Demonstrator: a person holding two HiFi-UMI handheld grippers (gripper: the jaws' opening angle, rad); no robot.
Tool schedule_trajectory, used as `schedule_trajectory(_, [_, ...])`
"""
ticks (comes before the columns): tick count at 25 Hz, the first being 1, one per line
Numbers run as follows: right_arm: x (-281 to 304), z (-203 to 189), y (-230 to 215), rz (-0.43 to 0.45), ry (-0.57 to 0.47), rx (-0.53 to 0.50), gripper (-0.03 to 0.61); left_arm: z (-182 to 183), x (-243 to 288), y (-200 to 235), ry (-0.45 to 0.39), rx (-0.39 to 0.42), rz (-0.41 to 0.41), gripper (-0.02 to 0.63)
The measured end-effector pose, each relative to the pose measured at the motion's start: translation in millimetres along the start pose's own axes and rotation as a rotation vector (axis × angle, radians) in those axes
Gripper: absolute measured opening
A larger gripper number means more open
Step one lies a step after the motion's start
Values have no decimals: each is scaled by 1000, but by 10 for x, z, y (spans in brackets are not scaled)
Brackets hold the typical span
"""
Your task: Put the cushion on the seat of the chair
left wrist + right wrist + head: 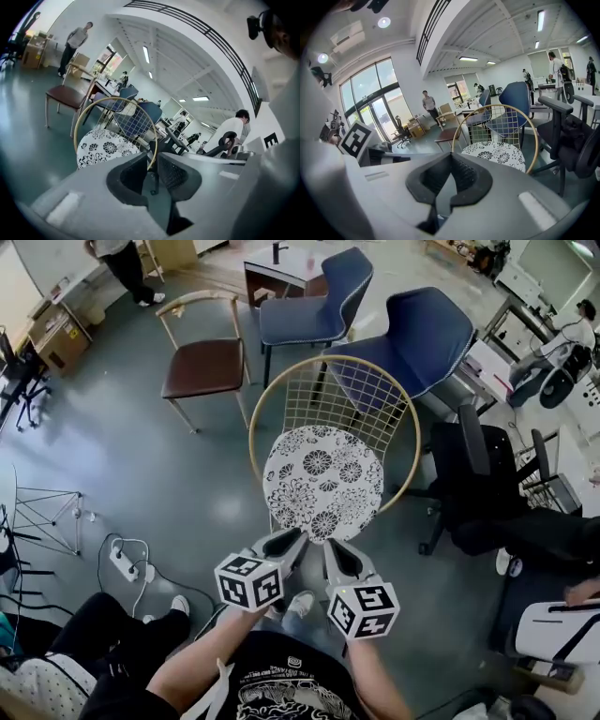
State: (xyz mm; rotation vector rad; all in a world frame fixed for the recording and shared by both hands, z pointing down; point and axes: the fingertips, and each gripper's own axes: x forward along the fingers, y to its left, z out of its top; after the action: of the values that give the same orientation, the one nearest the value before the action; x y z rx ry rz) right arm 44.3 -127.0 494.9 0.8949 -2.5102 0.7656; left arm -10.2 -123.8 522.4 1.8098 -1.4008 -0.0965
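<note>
Since the cushion [323,482] already lies flat on the chair [337,395] seat, you hold both grippers clear at its near edge: left gripper [292,540], jaws slightly apart, empty; right gripper [334,554], jaws together, empty. Task judged done.

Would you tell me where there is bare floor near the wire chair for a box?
The widest bare patch is the floor left of the wire chair, between the wooden chair and the power strip. That wooden chair's brown seat is bare. Right of and behind the wire chair it is crowded: black office chair, blue chairs. The cushion fills the wire chair.
</note>
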Motion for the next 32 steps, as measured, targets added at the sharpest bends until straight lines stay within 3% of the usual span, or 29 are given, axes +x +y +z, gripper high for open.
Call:
schedule_trajectory(7, [-305,248,263,40,-82,-26,-3,254,-356,-483,-42,165,31,-2])
schedule_trajectory(14, [-410,401,513,60,-125,-63,-3,440,-557,-779,-46,340,21,-3])
schedule_trajectory(32, [-405,522,637,-68,-180,-46,-3,521,-677,-721,3,376,-49,-5])
